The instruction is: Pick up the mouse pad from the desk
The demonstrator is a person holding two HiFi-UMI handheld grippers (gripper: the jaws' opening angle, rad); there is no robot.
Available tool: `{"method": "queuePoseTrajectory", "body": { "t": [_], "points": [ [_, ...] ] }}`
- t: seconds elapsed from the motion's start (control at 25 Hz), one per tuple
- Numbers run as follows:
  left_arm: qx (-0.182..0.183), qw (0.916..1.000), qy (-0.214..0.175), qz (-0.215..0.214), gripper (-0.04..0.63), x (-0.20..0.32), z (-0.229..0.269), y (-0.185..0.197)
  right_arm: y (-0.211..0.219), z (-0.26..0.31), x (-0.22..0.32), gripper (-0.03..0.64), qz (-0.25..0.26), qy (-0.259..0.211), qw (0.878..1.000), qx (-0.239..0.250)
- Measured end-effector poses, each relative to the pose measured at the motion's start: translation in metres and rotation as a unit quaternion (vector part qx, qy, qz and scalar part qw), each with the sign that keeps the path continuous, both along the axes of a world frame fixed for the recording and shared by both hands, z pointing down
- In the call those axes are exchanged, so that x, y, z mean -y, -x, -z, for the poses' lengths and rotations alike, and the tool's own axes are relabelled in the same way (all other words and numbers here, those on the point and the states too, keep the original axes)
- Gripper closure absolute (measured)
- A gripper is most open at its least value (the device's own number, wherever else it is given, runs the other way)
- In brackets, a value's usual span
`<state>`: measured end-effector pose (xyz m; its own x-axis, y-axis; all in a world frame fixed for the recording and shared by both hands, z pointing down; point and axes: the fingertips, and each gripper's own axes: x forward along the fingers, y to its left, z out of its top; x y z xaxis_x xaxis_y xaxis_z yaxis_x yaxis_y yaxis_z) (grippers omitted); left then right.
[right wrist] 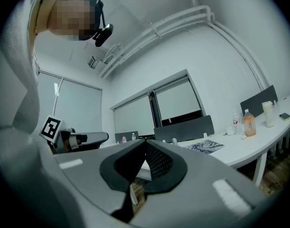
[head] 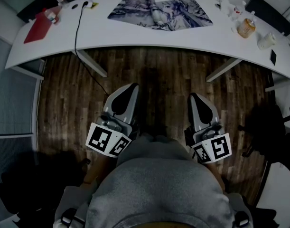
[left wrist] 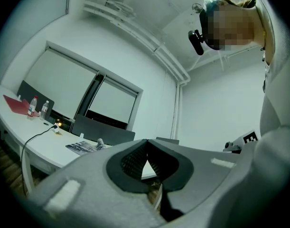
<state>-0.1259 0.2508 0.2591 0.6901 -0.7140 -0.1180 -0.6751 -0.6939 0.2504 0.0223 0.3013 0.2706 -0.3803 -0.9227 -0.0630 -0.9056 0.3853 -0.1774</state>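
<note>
the mouse pad (head: pixel 160 12) looks thin and floppy; both grippers (head: pixel 122 103) (head: pixel 200 109), well short, pinched shut empty; take its near edge.

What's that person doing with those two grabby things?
A person stands in front of a white desk, with a grabbing tool in each hand. The left gripper and the right gripper are both shut and empty, held low over the wooden floor. The job is to pick up the mouse pad, the flat picture mat lying on the desk. Neither gripper has reached it yet.
</note>
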Motion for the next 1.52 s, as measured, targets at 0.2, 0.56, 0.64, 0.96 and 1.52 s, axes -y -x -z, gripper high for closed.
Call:
{"method": "queuePoseTrajectory", "body": {
  "t": [0.2,0.56,0.64,0.96,1.52],
  "points": [
    [0.004,1.0,0.0,0.005,0.597,0.0,-0.003,-0.009,-0.017,-0.003,-0.001,0.618,-0.006,-0.001,1.0,0.009],
    [0.013,0.9994,-0.005,0.032,0.597,-0.003,-0.004,-0.024,-0.047,-0.013,-0.002,0.618,-0.002,0.002,1.0,0.009],
    [0.015,0.9992,-0.001,0.037,0.597,-0.007,-0.007,-0.025,-0.048,-0.014,-0.003,0.618,0.002,0.001,1.0,0.01],
    [0.019,0.9987,0.004,0.048,0.597,-0.013,-0.012,-0.022,-0.043,-0.024,0.0,0.618,0.023,0.015,0.999,0.021],
    [0.009,0.9991,0.0,0.042,0.597,0.031,-0.016,-0.024,-0.049,-0.022,0.04,0.618,0.011,0.013,1.0,0.01]
  ]
}}
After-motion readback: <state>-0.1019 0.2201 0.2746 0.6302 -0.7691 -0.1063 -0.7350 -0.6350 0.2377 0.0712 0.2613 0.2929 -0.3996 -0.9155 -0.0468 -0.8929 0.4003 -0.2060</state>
